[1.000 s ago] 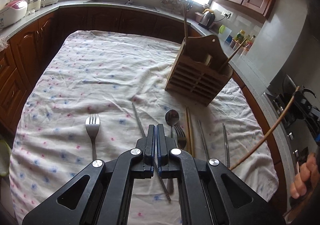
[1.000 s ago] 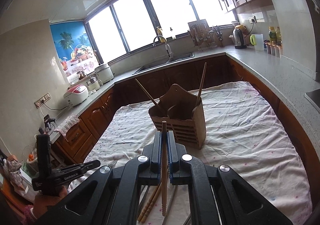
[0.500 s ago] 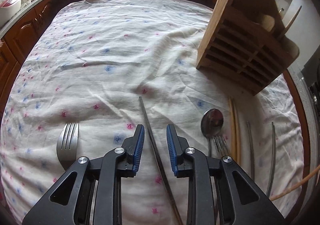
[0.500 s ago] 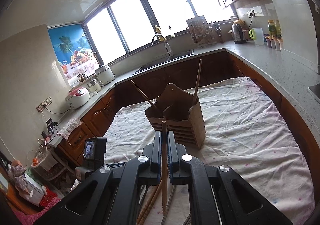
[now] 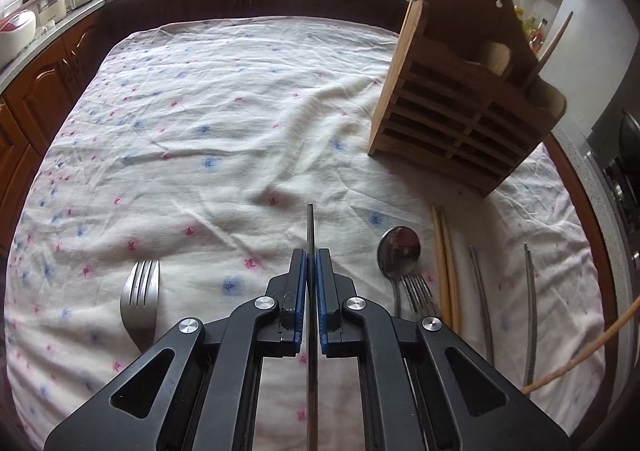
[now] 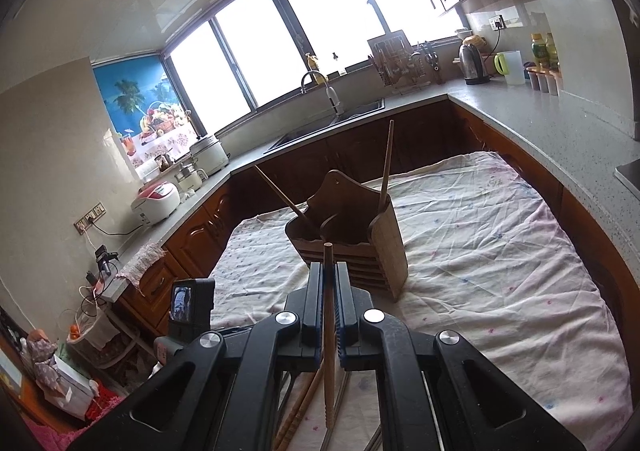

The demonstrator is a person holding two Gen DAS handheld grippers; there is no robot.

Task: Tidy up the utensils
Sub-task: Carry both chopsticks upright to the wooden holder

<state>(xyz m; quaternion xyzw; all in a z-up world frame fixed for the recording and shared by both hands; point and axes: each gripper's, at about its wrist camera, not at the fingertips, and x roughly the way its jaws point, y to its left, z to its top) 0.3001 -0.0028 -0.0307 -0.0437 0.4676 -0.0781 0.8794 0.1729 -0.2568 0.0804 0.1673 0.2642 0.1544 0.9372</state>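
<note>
My left gripper (image 5: 311, 255) is shut on a thin metal chopstick (image 5: 310, 225) that lies along the cloth and sticks out ahead of the jaws. A fork (image 5: 140, 297) lies to its left. A spoon (image 5: 399, 247), a second fork (image 5: 418, 291), two wooden chopsticks (image 5: 445, 263) and two metal chopsticks (image 5: 480, 291) lie to its right. The wooden utensil holder (image 5: 460, 103) stands at the far right with chopsticks in it. My right gripper (image 6: 329, 269) is shut on a wooden chopstick (image 6: 328, 315), raised above the table in front of the holder (image 6: 352, 231).
The table is covered by a wrinkled floral cloth (image 5: 208, 123). Wooden cabinets and a grey counter (image 6: 540, 123) ring it, with a sink (image 6: 332, 119) at the back. The left gripper's body (image 6: 188, 303) shows at lower left of the right wrist view.
My left gripper dropped to the cloth, opened around the metal chopstick, then shut on it. My right gripper stayed shut on the wooden chopstick and barely moved.
</note>
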